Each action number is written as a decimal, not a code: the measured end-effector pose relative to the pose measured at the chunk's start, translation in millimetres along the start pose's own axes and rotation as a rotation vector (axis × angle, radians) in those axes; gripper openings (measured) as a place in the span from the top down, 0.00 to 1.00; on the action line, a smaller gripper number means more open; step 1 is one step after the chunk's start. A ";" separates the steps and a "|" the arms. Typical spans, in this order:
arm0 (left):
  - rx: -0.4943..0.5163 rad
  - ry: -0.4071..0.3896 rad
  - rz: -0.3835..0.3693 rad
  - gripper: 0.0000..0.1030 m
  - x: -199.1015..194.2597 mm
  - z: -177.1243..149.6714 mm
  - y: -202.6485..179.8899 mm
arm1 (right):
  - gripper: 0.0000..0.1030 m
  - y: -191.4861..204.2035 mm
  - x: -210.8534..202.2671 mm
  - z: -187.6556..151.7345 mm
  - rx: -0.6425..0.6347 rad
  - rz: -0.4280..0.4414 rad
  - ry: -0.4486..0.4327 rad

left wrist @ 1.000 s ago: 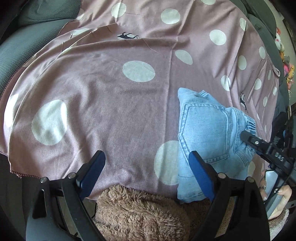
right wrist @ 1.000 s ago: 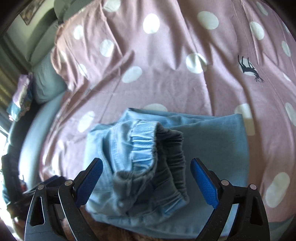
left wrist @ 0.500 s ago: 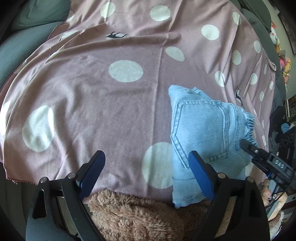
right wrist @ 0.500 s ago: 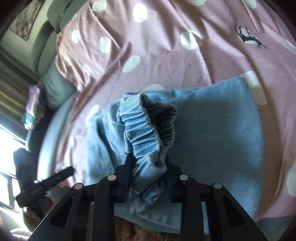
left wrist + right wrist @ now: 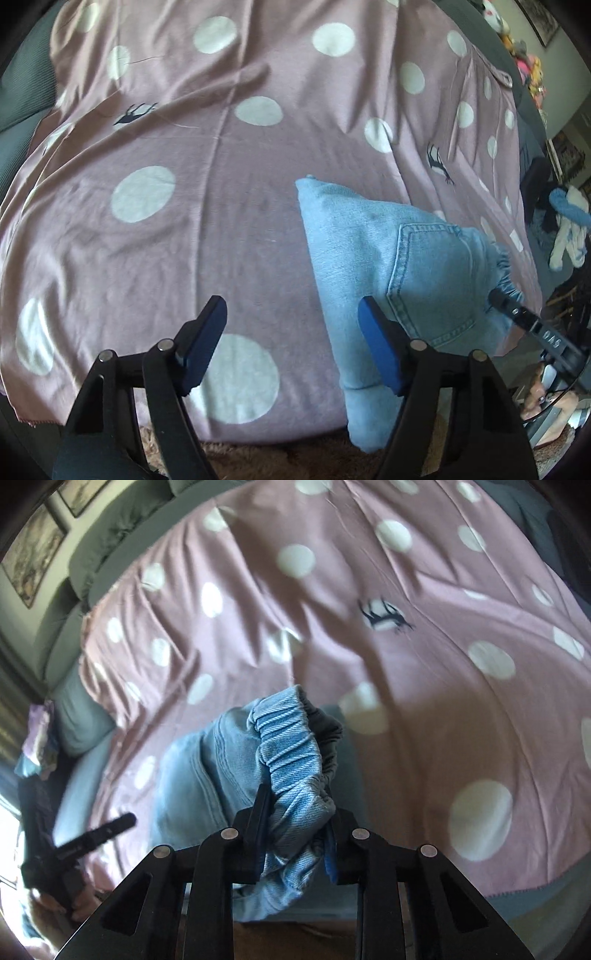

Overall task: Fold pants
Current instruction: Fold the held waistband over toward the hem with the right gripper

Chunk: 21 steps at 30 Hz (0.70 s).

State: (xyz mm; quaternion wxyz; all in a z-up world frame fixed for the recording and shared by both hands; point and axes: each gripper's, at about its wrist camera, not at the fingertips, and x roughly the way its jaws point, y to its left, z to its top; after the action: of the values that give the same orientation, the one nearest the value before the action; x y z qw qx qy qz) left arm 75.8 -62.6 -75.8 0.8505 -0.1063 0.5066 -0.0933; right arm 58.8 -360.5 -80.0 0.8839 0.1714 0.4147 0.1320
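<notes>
Light blue denim pants [image 5: 399, 266] lie folded on a pink polka-dot blanket [image 5: 184, 229], back pocket up. My right gripper [image 5: 295, 834] is shut on the pants' elastic waistband [image 5: 291, 746] and lifts that end off the blanket; it shows in the left wrist view as a dark arm [image 5: 532, 328] at the pants' right edge. My left gripper [image 5: 291, 332] is open and empty, low over the blanket just left of the pants, its right finger [image 5: 376, 343] over the near fold.
A brown fluffy rug [image 5: 280, 458] lies below the blanket's near edge. Grey-green cushions [image 5: 110, 546] edge the blanket. Clothes and toys [image 5: 565, 229] sit off to the right. Framed pictures [image 5: 33, 554] hang on the wall.
My right gripper closed on the waistband and has raised it. The left gripper moved right and forward, closer to the pants, still open.
</notes>
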 end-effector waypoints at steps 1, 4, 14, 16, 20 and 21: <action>0.012 0.003 0.001 0.30 3.9 0.8 -3.1 | 0.75 -2.1 4.9 -4.1 -0.007 -0.033 0.012; 0.038 0.013 0.006 0.31 14.7 3.8 -12.1 | 0.75 -9.8 24.7 -14.3 0.000 -0.075 0.063; 0.012 0.051 -0.017 0.34 48.9 3.1 -14.5 | 0.75 -21.7 28.9 -16.7 0.008 -0.067 0.074; -0.022 0.072 -0.028 0.33 52.1 -0.7 -9.6 | 0.75 -21.1 30.4 -16.2 0.010 -0.065 0.076; -0.011 0.071 -0.036 0.33 45.8 -11.2 -9.3 | 0.75 -19.5 32.0 -16.2 0.003 -0.072 0.078; -0.004 0.068 -0.033 0.33 44.3 -14.6 -10.0 | 0.75 -19.5 32.3 -16.0 0.003 -0.073 0.077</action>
State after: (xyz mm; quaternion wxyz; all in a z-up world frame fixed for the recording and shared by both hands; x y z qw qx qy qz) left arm 83.2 -85.3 -117.1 0.8308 -0.1132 0.5338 -0.1096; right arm 68.1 -363.0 -119.8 0.8714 0.1520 0.4543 0.1055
